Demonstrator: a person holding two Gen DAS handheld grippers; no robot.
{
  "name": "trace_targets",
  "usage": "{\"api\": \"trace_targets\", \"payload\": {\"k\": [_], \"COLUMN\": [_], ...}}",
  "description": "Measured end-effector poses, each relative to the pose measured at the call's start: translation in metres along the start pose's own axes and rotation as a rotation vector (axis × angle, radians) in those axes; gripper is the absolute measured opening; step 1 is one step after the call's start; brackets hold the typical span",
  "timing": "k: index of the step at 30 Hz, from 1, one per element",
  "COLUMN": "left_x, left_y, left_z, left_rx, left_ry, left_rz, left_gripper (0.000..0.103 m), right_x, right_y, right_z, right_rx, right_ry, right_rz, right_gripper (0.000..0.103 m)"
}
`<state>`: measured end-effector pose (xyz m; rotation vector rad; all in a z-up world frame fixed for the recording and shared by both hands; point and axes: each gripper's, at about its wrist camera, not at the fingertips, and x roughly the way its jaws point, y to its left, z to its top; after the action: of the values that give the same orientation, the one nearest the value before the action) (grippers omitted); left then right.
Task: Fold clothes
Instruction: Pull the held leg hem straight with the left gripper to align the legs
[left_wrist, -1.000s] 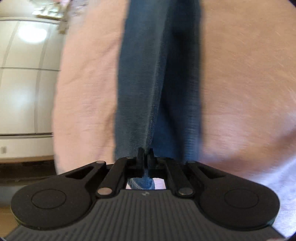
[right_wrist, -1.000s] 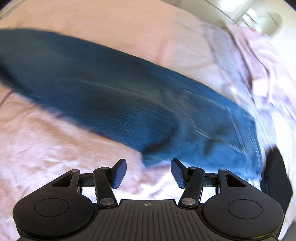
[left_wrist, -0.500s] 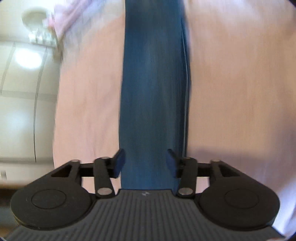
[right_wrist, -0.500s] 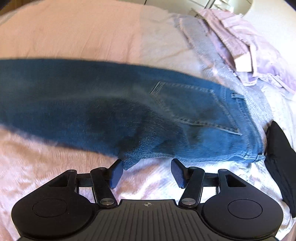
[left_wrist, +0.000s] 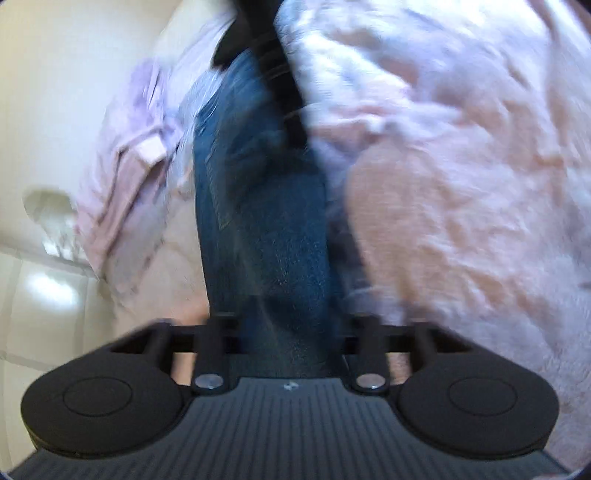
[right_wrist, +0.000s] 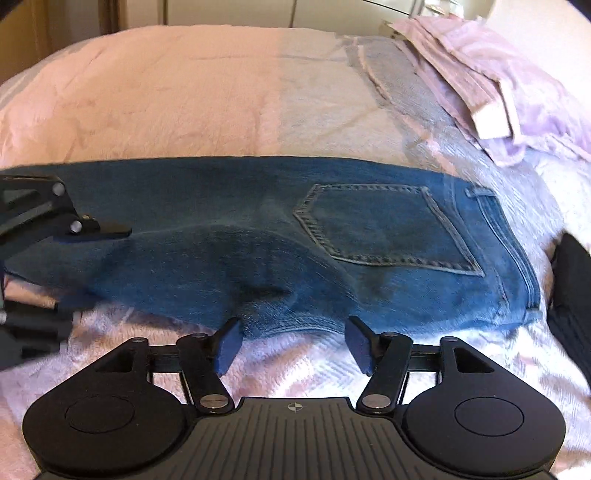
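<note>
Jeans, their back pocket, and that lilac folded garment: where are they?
Jeans (right_wrist: 192, 266): right wrist view, on the leg.
Back pocket (right_wrist: 384, 221): right wrist view, its middle.
Lilac folded garment (right_wrist: 491, 70): right wrist view, top layer.

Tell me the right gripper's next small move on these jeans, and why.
Probably nudge the right gripper forward and close on the crotch corner of the jeans. Its jaws have just been opening and stand wide, pressing nothing, with that corner lying just at their tips on the pink blanket; the bulge likely needs tucking flat before folding.
</note>
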<state>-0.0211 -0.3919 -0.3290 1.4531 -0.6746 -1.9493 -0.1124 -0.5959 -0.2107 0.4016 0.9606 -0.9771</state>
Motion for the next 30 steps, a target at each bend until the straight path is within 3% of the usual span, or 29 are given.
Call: {"api": "trace_targets", "payload": {"k": [6,10,14,19,22,25,28,30], "left_x": [0.009,0.015,0.017,0.008,-0.01,-0.027,-0.03,-0.029], "left_y": [0.095,0.125,0.13,0.111,0.071,0.019,-0.019,-0.027], "left_z": [-0.016,-0.022,-0.021,-0.022,-0.015,-0.006,-0.006,-0.008], "left_rx": [-0.433,-0.533,-0.512,-0.388,-0.188,0.026,0.12,0.108], "left_ry": [0.048,0.069,0.053,0.005,-0.067,-0.12,-0.11,-0.082], "left_rz": [-0.185,-0.242,-0.243,-0.199,-0.181,-0.16,-0.131,-0.135], "left_gripper": [0.006,0.005,0.005,0.008,0.02,0.02,0.012,0.009], "right_x": [-0.021,-0.007,0.022,0.046,0.022,0.007,0.013,0.025], "right_y": [0.024,0.052,0.059,0.048,0.03,0.02,0.025,0.025], "right_z": [-0.019,-0.013,0.005,0.012,0.012,0.014,0.011,0.003], "right_rx": [0.044,0.043,0.09,-0.05,-0.191,-0.384,-0.517,-0.537], "right_ry": [-0.038,-0.095,-0.155,-0.11,-0.032,0.141,0.206,0.208], "right_rz": [-0.02,-0.074,-0.202,-0.385,-0.391,-0.332,-0.297,-0.282], "right_gripper": [0.075,0.081,0.082,0.082,0.082,0.082,0.082,0.082]}}
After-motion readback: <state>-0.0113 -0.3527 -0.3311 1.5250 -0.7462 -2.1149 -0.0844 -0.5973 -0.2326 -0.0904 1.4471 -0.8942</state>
